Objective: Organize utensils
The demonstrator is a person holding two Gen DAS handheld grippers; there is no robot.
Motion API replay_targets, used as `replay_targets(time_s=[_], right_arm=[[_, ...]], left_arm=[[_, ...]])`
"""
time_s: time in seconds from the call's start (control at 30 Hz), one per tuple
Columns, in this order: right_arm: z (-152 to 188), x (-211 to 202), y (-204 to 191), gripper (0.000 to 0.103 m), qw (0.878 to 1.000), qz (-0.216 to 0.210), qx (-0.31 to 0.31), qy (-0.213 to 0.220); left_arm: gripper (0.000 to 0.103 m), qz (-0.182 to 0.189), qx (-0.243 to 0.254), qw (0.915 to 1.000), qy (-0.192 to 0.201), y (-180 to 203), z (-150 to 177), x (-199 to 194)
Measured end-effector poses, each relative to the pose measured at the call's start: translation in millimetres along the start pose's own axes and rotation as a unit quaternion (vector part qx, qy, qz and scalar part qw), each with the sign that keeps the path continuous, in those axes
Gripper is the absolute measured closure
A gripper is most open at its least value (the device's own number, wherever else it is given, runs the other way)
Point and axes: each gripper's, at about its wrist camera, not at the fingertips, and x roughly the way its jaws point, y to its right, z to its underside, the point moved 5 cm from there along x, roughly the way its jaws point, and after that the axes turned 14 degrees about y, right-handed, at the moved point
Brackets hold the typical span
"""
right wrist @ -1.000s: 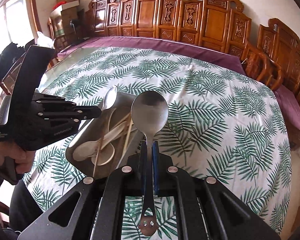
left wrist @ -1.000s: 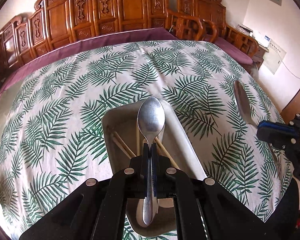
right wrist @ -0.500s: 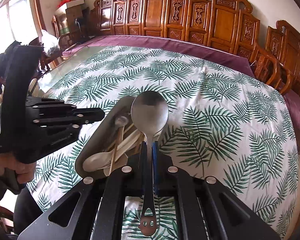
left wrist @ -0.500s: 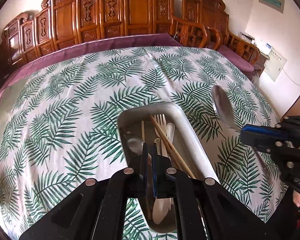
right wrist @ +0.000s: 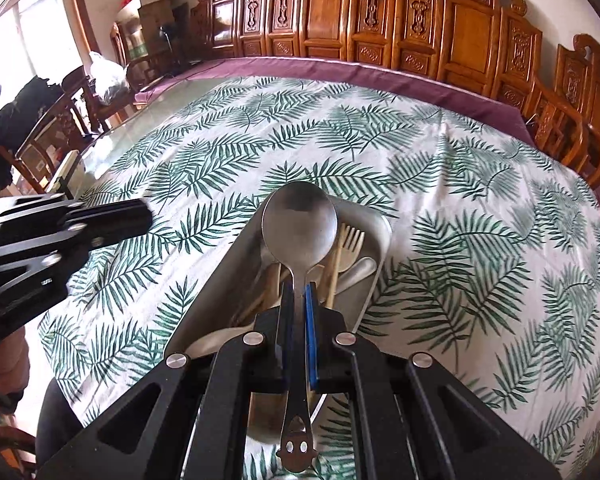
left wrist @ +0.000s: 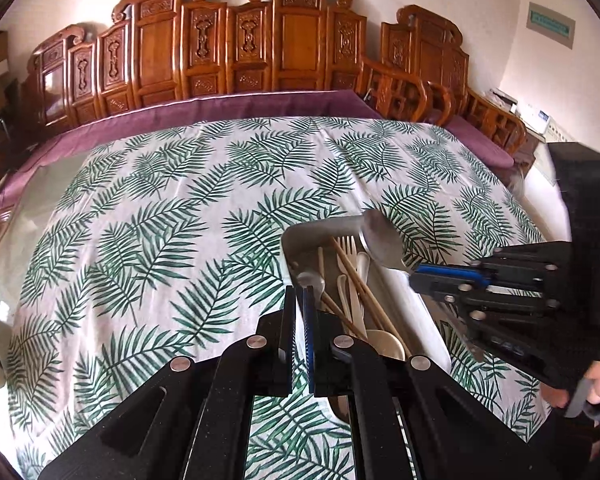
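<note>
Right wrist view: right tool (right wrist: pixel 300 308) pinches metal spoon (right wrist: pixel 299 226) by its handle, bowl forward, hanging directly over tray (right wrist: pixel 216 280) and roughly along its long axis. Left tool (left wrist: pixel 299 308) nearly pressed together, empty, just left of the tray (left wrist: pixel 428 304).

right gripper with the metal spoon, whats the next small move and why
Probably lower it a little and open. The right gripper is shut on the metal spoon, whose bowl sits over the far end of the tray that already holds the fork and chopsticks. The left gripper looks empty, off to the side.
</note>
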Motion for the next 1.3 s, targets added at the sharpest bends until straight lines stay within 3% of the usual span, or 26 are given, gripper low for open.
replay_targets(time_s=[0.43, 0.77, 1.13, 1.2, 1.3], right_arm=[[-3, 53, 1, 0.096, 0.999, 0.012, 0.003, -0.037], [-5, 51, -2, 0.094, 1.0, 0.003, 0.001, -0.029], [-3, -8, 4, 0.094, 1.0, -0.002, 0.016, 0.01], [-3, -26, 5, 0.094, 1.0, 0.0, 0.016, 0.021], [-4, -55, 9, 0.094, 0.999, 0.005, 0.02, 0.04]], left_arm=[[0.1, -0.013, -0.009, 0.9999, -0.001, -13, 5, -5], [0.1, -0.018, -0.008, 0.9998, -0.003, -12, 8, -7], [0.099, -0.03, -0.004, 0.9995, 0.011, 5, -3, -24], [0.084, -0.034, -0.006, 0.9992, 0.018, 12, -6, -33], [0.078, -0.036, -0.005, 0.9989, 0.031, 24, -12, -46]])
